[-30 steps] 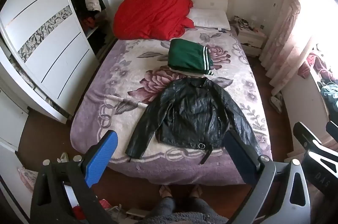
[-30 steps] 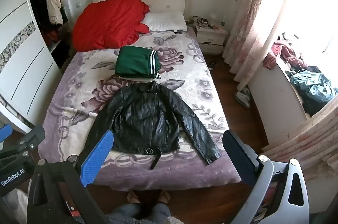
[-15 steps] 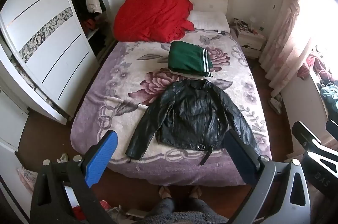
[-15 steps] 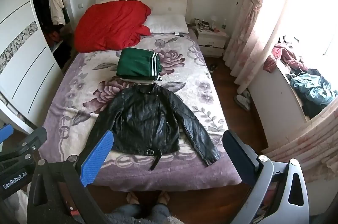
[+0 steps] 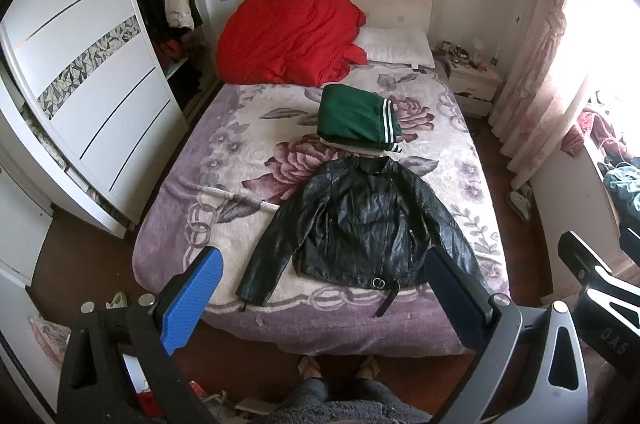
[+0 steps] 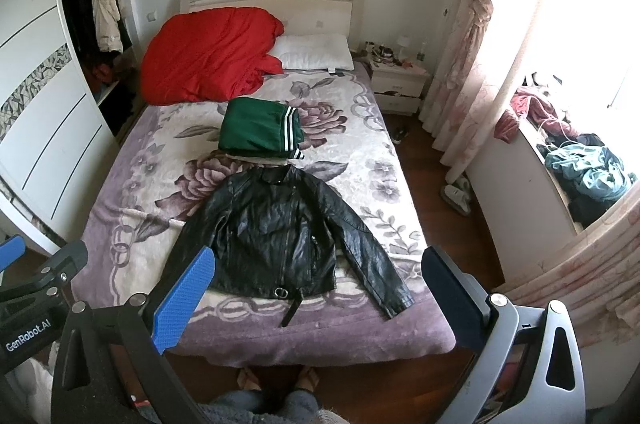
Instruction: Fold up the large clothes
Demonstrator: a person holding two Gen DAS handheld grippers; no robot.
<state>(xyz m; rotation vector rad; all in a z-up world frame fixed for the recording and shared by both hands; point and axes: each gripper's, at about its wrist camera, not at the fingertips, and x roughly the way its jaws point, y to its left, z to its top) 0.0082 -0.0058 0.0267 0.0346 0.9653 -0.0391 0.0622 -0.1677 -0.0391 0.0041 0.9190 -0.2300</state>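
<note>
A black leather jacket [image 5: 360, 224] [image 6: 280, 228] lies flat, front up, sleeves spread, near the foot of the bed [image 5: 208, 192] [image 6: 132, 192]. Behind its collar sits a folded green garment with white stripes [image 5: 354, 120] [image 6: 260, 128]. My left gripper [image 5: 326, 274] is held high above the foot of the bed, open, with nothing between its blue pads. My right gripper [image 6: 318, 274] hangs beside it at the same height, also open and empty. Both are well clear of the jacket.
A red duvet [image 5: 288, 40] and a white pillow [image 5: 396, 46] lie at the headboard. A white wardrobe [image 5: 80, 84] stands left, a nightstand [image 6: 398, 80] and curtains [image 6: 476, 36] right. The person's feet [image 5: 340, 368] stand on the wooden floor at the bed's foot.
Both views have drifted slightly downward in frame, as if the grippers tilted up a little. The jacket and the folded garment have not moved.
</note>
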